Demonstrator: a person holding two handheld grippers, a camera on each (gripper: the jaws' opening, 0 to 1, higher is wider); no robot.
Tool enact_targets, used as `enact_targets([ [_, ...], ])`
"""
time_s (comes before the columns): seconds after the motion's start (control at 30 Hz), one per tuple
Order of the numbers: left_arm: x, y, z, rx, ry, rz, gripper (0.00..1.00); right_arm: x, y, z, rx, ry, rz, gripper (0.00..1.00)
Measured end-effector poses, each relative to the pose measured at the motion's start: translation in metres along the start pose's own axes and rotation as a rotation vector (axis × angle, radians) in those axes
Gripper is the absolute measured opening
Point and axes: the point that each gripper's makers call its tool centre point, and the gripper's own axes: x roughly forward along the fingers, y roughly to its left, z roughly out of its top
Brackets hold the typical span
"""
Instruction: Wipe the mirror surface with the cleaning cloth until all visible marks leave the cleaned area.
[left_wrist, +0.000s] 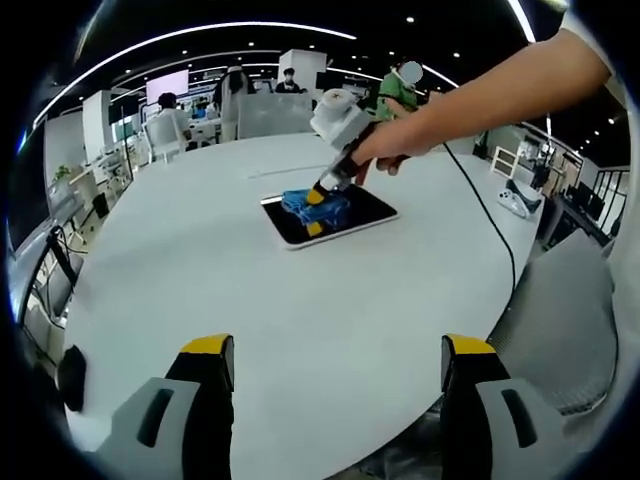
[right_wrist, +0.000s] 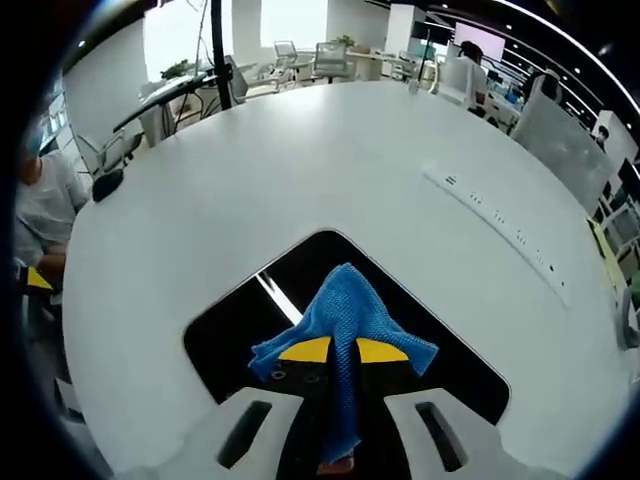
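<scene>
Across a round white table (left_wrist: 200, 290) in an open office, the right gripper (right_wrist: 341, 350), clamped on the blue cleaning cloth (right_wrist: 345, 310), presses it mid-wipe onto the dark mirror (right_wrist: 230, 320), likely needing further strokes, while the left gripper (left_wrist: 325, 365) waits near the mirror, jaws apart.

In the right gripper view my cloth (right_wrist: 345, 320) drapes over my fingers (right_wrist: 300, 350), hiding where they grip it, and covers part of the mirror (right_wrist: 240, 320), whose near corner my own body cuts off. In the left gripper view, marks on the glass are probably too small to tell.
</scene>
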Motion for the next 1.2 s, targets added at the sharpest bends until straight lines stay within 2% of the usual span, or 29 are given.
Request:
enact_targets([
  [0.63, 0.001, -0.006, 0.003, 0.013, -0.002, -0.010, 0.86, -0.007, 0.015, -0.009, 0.032, -0.013, 0.026, 0.03],
  [0.83, 0.001, -0.006, 0.005, 0.014, -0.005, -0.009, 0.86, -0.014, 0.029, -0.016, 0.037, -0.016, 0.035, 0.03],
  [1.2, -0.001, -0.007, 0.003, 0.013, -0.003, -0.011, 0.86, -0.017, 0.040, -0.018, 0.036, -0.014, 0.049, 0.03],
])
